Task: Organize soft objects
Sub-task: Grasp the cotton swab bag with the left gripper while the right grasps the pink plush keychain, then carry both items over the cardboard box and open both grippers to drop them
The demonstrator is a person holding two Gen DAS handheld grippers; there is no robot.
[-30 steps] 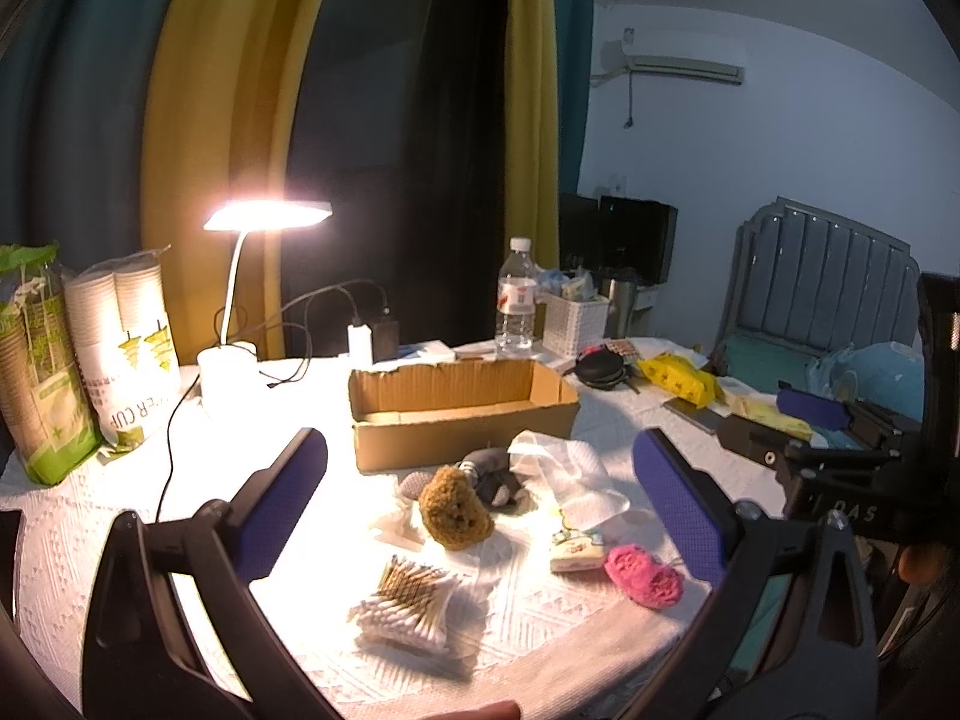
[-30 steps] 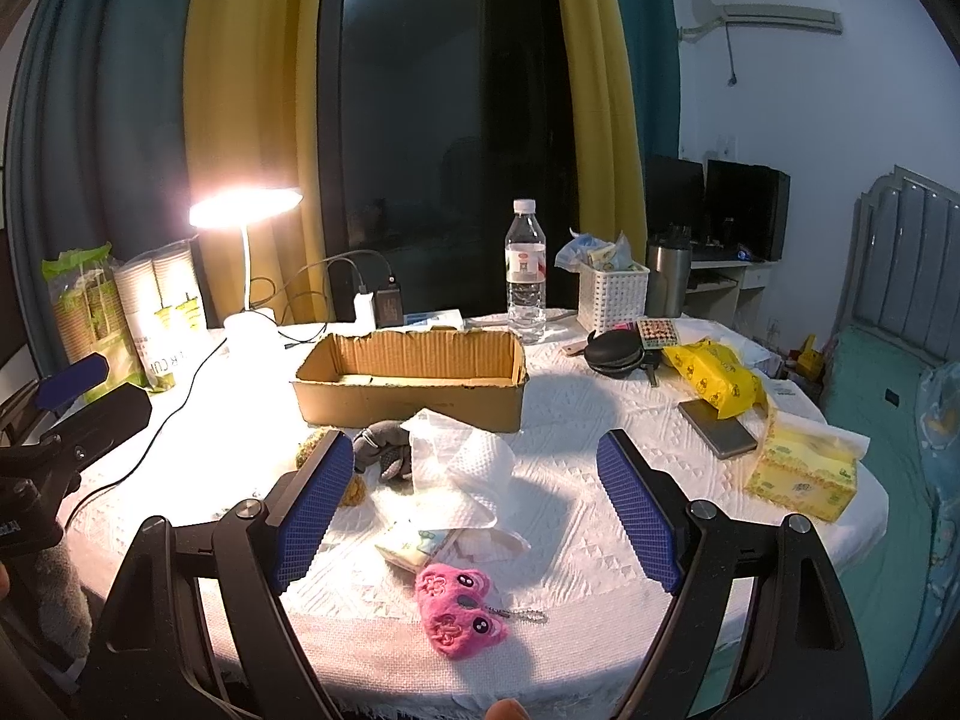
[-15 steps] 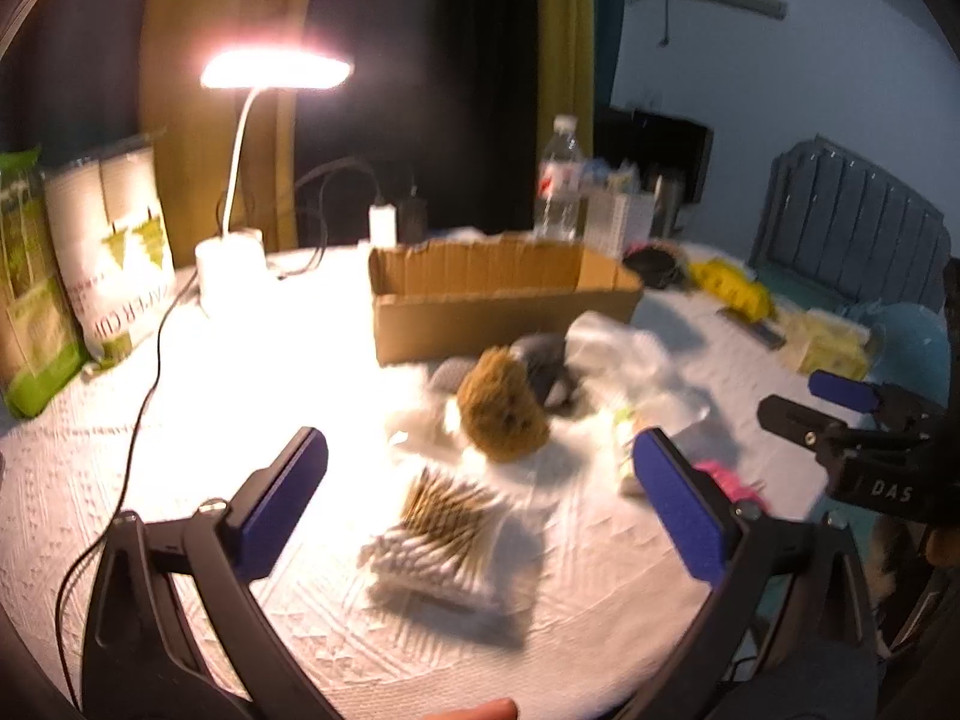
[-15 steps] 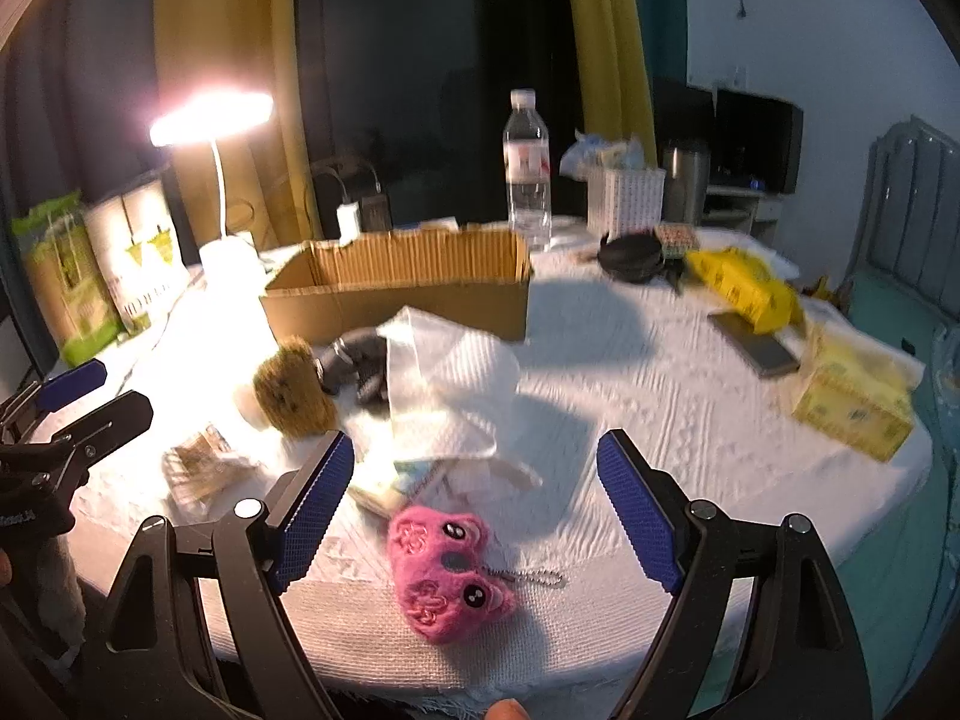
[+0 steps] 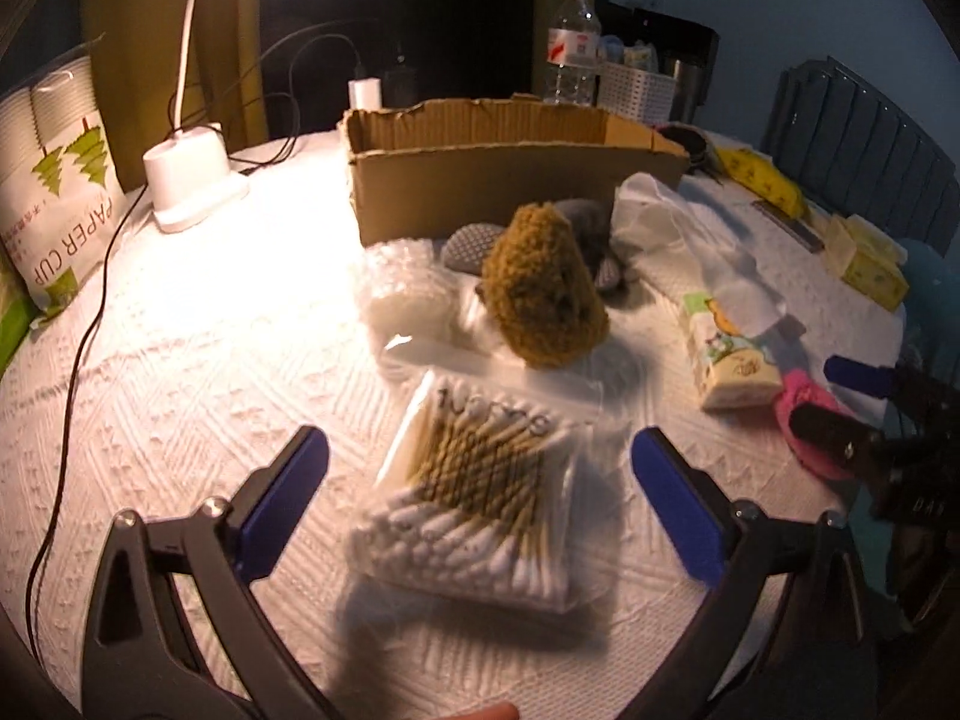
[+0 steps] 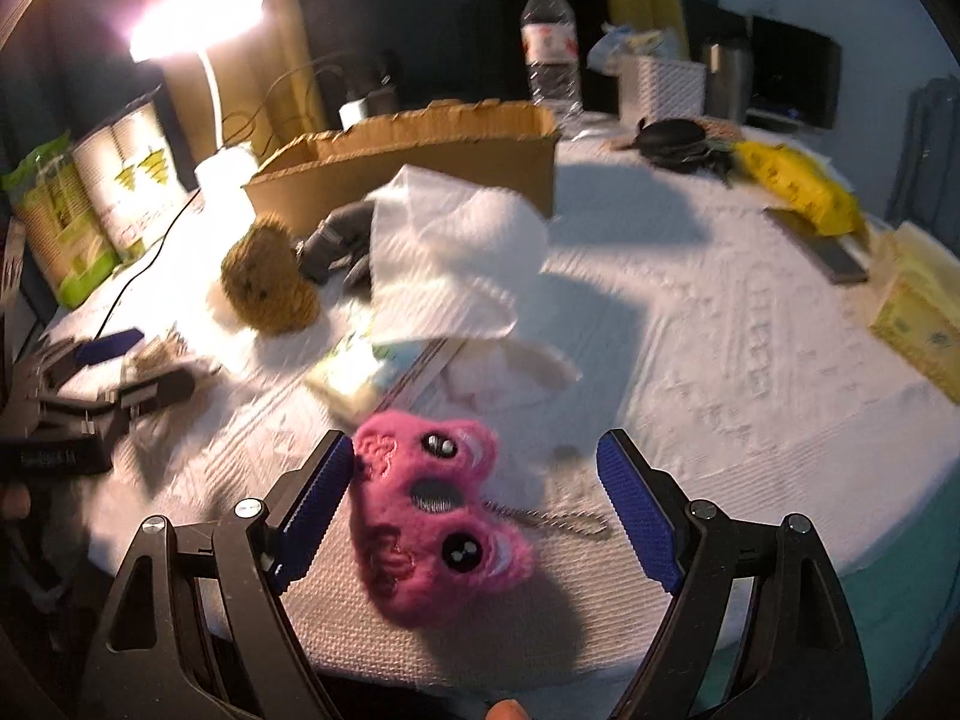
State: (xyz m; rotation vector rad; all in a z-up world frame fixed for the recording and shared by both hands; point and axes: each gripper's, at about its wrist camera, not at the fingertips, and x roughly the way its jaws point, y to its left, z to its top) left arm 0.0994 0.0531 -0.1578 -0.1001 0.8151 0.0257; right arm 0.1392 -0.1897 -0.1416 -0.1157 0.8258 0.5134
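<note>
My left gripper point(image 5: 480, 501) is open, low over a clear bag of cotton swabs point(image 5: 480, 498) that lies between its fingers. My right gripper point(image 6: 477, 507) is open around a pink plush keychain point(image 6: 435, 510) near the table's front edge. A brown sponge point(image 5: 543, 294) stands behind the swabs, with a grey fabric item point(image 5: 585, 228), a white cloth point(image 6: 456, 252) and a tissue pack point(image 5: 729, 354) beside it. An open cardboard box point(image 5: 510, 162) sits behind them.
A lit desk lamp point(image 5: 192, 168) with a trailing cable stands back left beside a paper cup pack point(image 5: 57, 180). A water bottle point(image 5: 573, 42) and white basket point(image 6: 660, 84) stand behind the box. A yellow packet point(image 6: 798, 186), a phone and tissue box point(image 6: 918, 312) lie right.
Both grippers have moved forward and down toward the table. The left now straddles the cotton swab bag and the right straddles the pink plush. Both stay open.
</note>
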